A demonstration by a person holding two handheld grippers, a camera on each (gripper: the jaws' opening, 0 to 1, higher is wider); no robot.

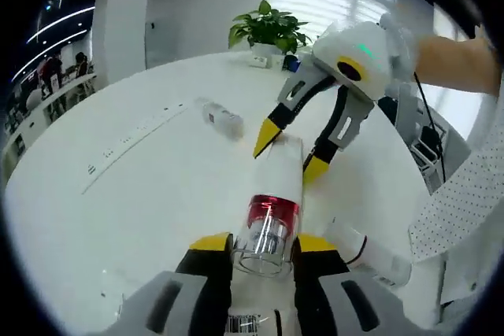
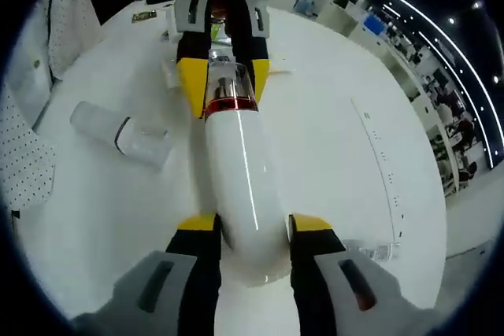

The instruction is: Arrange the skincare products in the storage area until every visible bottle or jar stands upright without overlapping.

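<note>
a big round white table [image 1: 118, 194] fills the room's middle, with a person's dotted sleeve [image 2: 31, 155] at its edge. a long white bottle [image 2: 240, 186] with a red band and clear cap lies held off the tabletop between both tools: the left gripper [image 1: 264, 245] pinches its clear cap end, jaws narrow around it, while the right gripper [image 2: 252, 230] clasps the rounded base. a second white bottle [image 2: 118, 135] lies on its side nearby, a small clear one [image 1: 222, 118] lies farther off, and a potted plant [image 1: 268, 29] stands at the far rim
</note>
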